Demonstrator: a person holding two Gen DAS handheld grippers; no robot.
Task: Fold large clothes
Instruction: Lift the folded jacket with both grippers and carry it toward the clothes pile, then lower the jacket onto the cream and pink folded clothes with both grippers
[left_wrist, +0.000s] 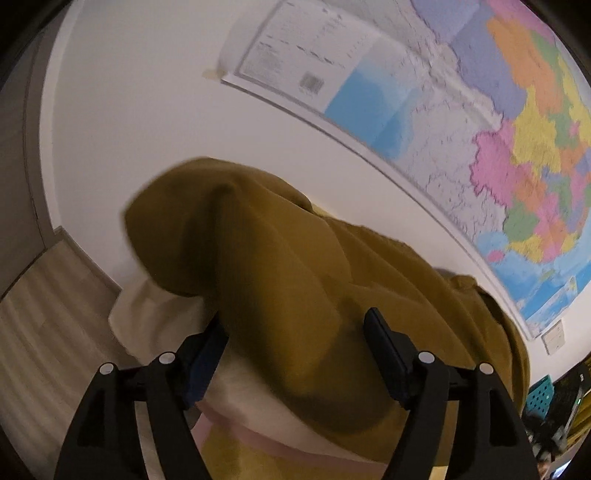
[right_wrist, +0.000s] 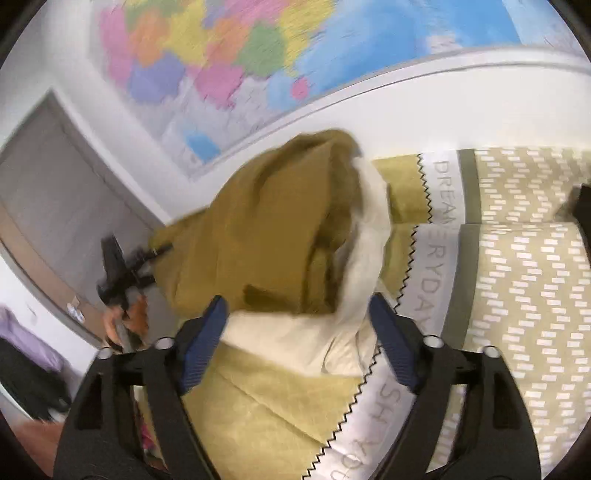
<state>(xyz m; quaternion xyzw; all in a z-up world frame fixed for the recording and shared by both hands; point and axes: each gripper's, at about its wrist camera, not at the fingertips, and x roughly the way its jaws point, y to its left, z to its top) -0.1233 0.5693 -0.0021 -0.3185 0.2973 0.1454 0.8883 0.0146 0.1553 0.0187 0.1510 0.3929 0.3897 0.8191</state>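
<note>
A wall map (left_wrist: 480, 122) fills twelve to three o'clock above the bed (right_wrist: 524, 280), where the mustard garment (left_wrist: 295, 288) lies heaped at centre between each wide-spread hand-held gripper, left (left_wrist: 295, 354) and right (right_wrist: 299, 339), neither clamping it.

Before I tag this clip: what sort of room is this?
Probably a bedroom: a bed with patterned bedding, a big wall map, a door, and the mustard garment heaped on the bed.

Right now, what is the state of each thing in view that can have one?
Mustard-yellow garment with cream lining: bunched in a heap, not yet folded flat.
Left tool: open, cloth between its fingers, not clamped.
Right tool: open, cream lining between its fingers.
Wall map: hanging flat.
</note>
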